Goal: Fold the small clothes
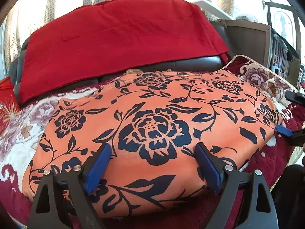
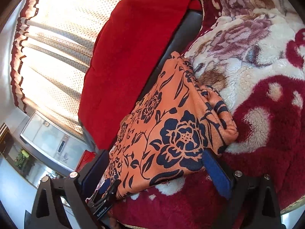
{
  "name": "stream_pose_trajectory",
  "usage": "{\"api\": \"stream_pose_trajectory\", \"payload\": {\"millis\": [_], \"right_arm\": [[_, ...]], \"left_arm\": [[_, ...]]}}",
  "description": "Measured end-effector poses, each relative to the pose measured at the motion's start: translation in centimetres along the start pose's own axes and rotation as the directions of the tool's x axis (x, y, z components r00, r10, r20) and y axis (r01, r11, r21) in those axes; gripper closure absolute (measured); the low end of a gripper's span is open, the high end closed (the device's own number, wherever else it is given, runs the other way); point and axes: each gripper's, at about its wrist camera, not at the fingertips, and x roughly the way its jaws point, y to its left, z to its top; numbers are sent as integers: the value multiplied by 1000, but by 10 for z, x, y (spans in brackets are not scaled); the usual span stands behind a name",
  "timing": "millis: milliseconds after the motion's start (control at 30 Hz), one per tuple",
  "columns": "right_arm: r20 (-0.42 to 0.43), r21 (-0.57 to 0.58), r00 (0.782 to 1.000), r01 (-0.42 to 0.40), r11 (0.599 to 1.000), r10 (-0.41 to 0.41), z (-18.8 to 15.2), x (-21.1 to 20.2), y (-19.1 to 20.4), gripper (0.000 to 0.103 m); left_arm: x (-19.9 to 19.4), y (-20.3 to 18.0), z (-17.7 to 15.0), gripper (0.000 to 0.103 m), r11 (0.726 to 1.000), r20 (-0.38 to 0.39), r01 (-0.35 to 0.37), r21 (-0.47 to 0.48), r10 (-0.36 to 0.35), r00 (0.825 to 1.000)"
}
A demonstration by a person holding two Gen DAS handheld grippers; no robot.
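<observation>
Both grippers are working at the orange floral garment (image 1: pixel 152 118), which is lying folded on the plush flowered blanket (image 1: pixel 19 133), just in front of the red cushion (image 1: pixel 118 42). Left gripper (image 1: pixel 152 164) is standing spread wide over the garment's near edge, pinching nothing. Right gripper (image 2: pixel 158 171) is straddling a corner of it; whether its pads are pressing I cannot tell. Soft, light and limp, the cloth will probably sag and slip, so a folded edge or corner looks the best hold.

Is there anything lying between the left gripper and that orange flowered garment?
Nothing visible. The left gripper stands open right over the orange floral garment, its blue pads on either side of bare fabric.
</observation>
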Motion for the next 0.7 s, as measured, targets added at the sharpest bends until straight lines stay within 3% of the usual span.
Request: {"api": "stream_pose_trajectory", "payload": {"millis": [233, 500, 600, 700], "right_arm": [[-7, 6, 1000, -24, 1000, 24, 1, -6, -5, 4], [-3, 1, 1000, -22, 1000, 22, 0, -8, -4, 4], [-12, -7, 1000, -12, 1000, 11, 0, -5, -2, 4], [-13, -13, 1000, -6, 1000, 6, 0, -4, 0, 4]], "left_arm": [[-16, 8, 11, 13, 996, -62, 9, -91, -15, 998], [-49, 22, 38, 13, 990, 44, 18, -139, -12, 999], [-41, 24, 38, 13, 984, 54, 29, -173, -20, 998], [-11, 23, 23, 13, 985, -14, 11, -173, -14, 1000]]}}
